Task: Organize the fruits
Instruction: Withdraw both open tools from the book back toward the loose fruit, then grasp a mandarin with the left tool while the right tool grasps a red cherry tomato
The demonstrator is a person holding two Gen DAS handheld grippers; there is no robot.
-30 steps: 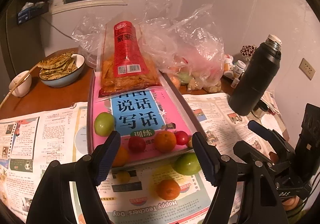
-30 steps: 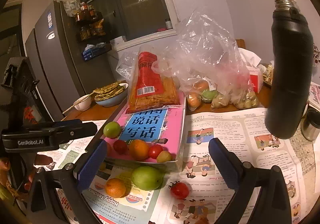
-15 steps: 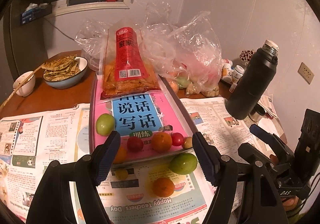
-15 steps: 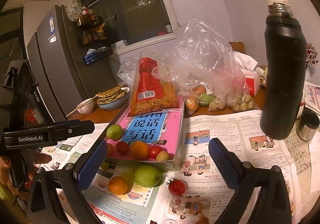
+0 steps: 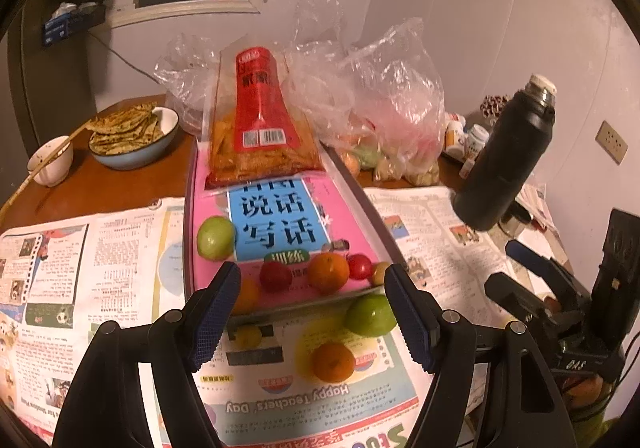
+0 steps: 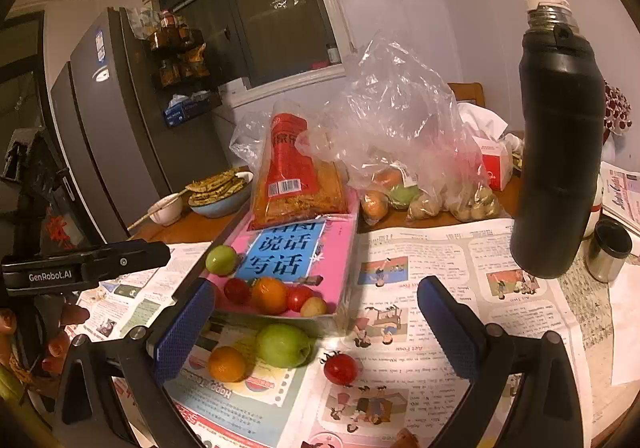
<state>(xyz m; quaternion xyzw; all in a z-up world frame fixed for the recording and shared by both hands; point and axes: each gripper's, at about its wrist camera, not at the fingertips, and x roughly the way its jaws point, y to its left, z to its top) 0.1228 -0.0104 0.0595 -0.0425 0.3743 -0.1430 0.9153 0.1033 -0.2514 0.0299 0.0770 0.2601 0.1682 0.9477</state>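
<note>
A pink book (image 5: 280, 216) (image 6: 304, 248) lies on a tray and carries a green fruit (image 5: 215, 237), a red fruit (image 5: 275, 275), an orange (image 5: 328, 273) and small tomatoes (image 5: 359, 266). On the newspaper in front lie a green apple (image 5: 370, 315) (image 6: 282, 345), an orange (image 5: 333, 362) (image 6: 226, 364), a small yellow fruit (image 5: 248, 336) and a red tomato (image 6: 340, 368). My left gripper (image 5: 312, 316) is open and empty above these. My right gripper (image 6: 316, 324) is open and empty, near the apple and tomato.
A black thermos (image 6: 556, 176) (image 5: 504, 160) stands at the right. A snack bag (image 5: 260, 120) lies on the book's far end. Plastic bags of fruit (image 6: 404, 168) sit behind. A bowl of flatbread (image 5: 132, 136) and a small bowl (image 5: 50, 162) stand at the far left.
Both grippers have drawn back and risen slightly; the fruit and thermos look smaller and farther. Nothing on the table moved.
</note>
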